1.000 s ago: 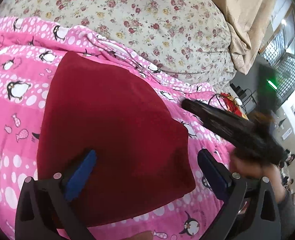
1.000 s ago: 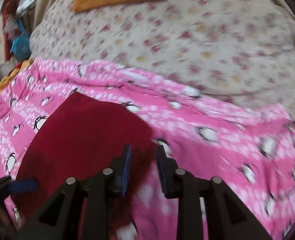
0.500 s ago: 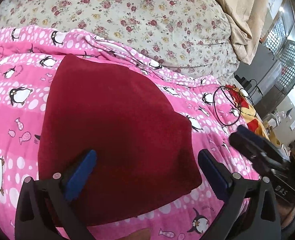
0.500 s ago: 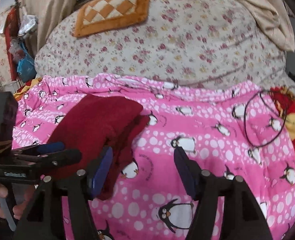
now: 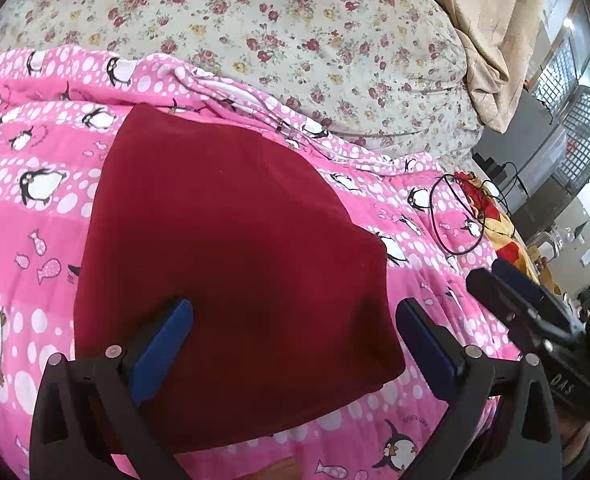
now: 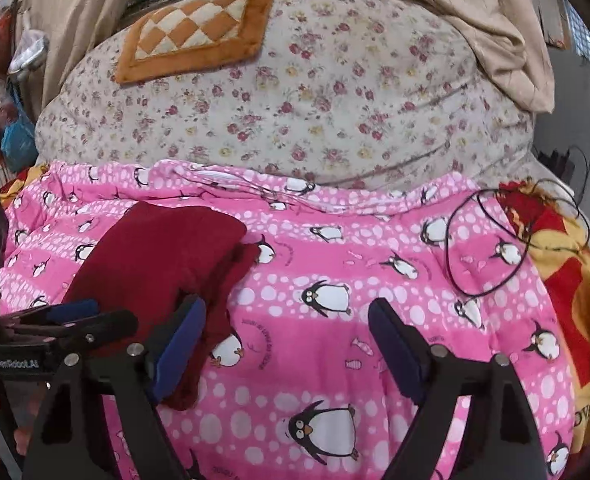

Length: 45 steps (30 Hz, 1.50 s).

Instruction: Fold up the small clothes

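A dark red folded cloth (image 5: 231,264) lies flat on the pink penguin blanket (image 5: 35,216). My left gripper (image 5: 295,344) hovers open over the cloth's near edge, its blue pads (image 5: 163,352) clear of the fabric. In the right wrist view the same cloth (image 6: 155,256) sits at the left, with the left gripper (image 6: 107,314) above it. My right gripper (image 6: 287,344) is to the right of the cloth over bare blanket. Its jaws are opening wide with nothing between them. In the left wrist view it (image 5: 491,274) shows at the right edge.
A floral quilt (image 6: 315,112) rises behind the blanket, with an orange checkered cushion (image 6: 199,32) on top. A black cable loop (image 6: 475,248) lies on the blanket's right side, beside a red and yellow blanket (image 6: 567,264). Beige curtains (image 6: 495,28) hang at the back right.
The right gripper has drawn away from the red cloth to the right and its jaws have spread wide. The left gripper and the cloth have stayed put.
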Available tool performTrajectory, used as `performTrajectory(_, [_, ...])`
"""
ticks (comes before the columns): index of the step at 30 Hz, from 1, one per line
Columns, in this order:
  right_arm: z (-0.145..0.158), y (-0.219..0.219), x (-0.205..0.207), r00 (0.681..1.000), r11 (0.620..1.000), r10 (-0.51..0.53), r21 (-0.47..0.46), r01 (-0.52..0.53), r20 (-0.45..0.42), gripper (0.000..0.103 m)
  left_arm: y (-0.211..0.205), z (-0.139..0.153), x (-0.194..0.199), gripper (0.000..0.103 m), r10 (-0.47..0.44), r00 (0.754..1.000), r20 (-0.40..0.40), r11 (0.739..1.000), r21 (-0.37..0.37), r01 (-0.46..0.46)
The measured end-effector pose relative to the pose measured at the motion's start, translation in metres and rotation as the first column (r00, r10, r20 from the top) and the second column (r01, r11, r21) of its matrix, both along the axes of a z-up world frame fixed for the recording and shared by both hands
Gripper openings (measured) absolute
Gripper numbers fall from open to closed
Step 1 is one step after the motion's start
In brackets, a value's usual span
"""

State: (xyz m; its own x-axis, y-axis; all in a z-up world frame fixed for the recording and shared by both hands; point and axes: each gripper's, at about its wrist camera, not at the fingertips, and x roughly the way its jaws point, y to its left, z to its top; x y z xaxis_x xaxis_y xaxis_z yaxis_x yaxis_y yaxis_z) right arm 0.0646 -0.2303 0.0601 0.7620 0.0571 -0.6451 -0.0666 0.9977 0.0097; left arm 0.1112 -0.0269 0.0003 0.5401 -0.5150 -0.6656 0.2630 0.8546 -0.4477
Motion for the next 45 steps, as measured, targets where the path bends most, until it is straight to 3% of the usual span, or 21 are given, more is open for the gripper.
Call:
performTrajectory(4, [-0.010,0.003,0.005,0.999,1.000,-0.001,0.000,0.001,-0.049,0.086,0.002,-0.002,0.001,0.089,0.000,1.000,-0.010,1.000,-0.020,0.000])
performTrajectory(11, [-0.014,0.014,0.002,0.999,0.999,0.013,-0.035,-0.015,-0.045,0.086,0.003,0.011,-0.008,0.089,-0.027,0.999,0.038,1.000,0.014,0.027])
performTrajectory(14, [-0.010,0.014,-0.010,0.998,0.999,0.032,-0.013,-0.033,-0.046,0.086,0.019,0.036,-0.026,0.089,0.025,0.995,0.100,0.997,0.072,-0.032])
performTrajectory(17, [-0.011,0.011,-0.022,0.998,1.000,0.007,-0.016,-0.008,-0.067,0.086,0.030,0.053,-0.042,0.089,0.084,0.990,0.113,0.980,0.169,-0.103])
performTrajectory(21, [-0.021,0.005,-0.028,0.986,0.997,-0.061,0.028,0.066,-0.153,0.086,0.045,0.063,-0.059,0.089,0.057,0.993,0.103,0.974,0.214,-0.078])
performTrajectory(24, [-0.016,0.007,-0.032,0.986,0.996,-0.060,0.059,0.070,-0.152,0.086,0.051,0.066,-0.066,0.089,0.043,0.993,0.108,0.970,0.234,-0.068])
performTrajectory(27, [-0.009,0.013,-0.036,0.991,0.997,-0.046,0.058,0.053,-0.125,0.086,0.051,0.062,-0.079,0.089,0.025,0.984,0.177,0.969,0.237,-0.067])
performTrajectory(39, [-0.008,0.017,-0.038,0.992,0.999,-0.042,0.020,0.045,-0.117,0.086,0.039,0.044,-0.068,0.089,0.000,0.995,0.102,0.976,0.219,-0.022])
performTrajectory(45, [-0.010,0.021,-0.037,0.992,0.999,-0.034,0.004,0.034,-0.120,0.086,0.017,0.036,-0.075,0.089,-0.051,0.992,0.115,0.960,0.280,0.017])
